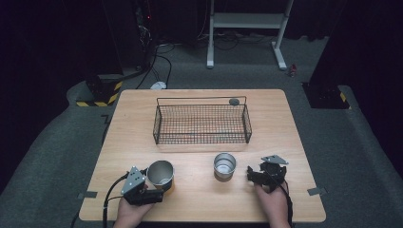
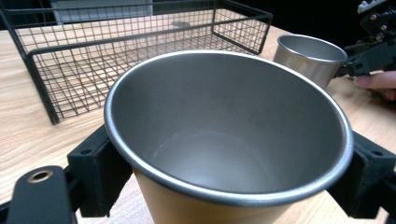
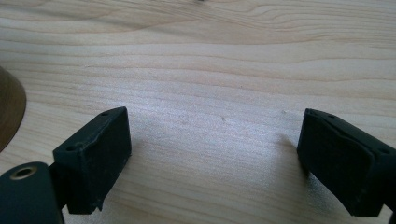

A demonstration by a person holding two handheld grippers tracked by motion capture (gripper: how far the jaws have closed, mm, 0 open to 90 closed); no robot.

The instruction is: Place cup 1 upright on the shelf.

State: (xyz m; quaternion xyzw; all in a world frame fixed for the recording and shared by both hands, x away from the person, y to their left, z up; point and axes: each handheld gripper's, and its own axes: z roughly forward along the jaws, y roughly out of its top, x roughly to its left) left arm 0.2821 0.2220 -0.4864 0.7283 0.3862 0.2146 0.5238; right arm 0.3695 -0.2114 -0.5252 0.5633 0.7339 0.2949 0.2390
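No legible text, label, brand name, numeral or sign appears on any surface in the high view, the left gripper view or the right gripper view.

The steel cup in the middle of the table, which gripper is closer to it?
Right. The right gripper sits open just right of the bare steel cup, not touching. The left gripper is farther left, shut on the other cup.
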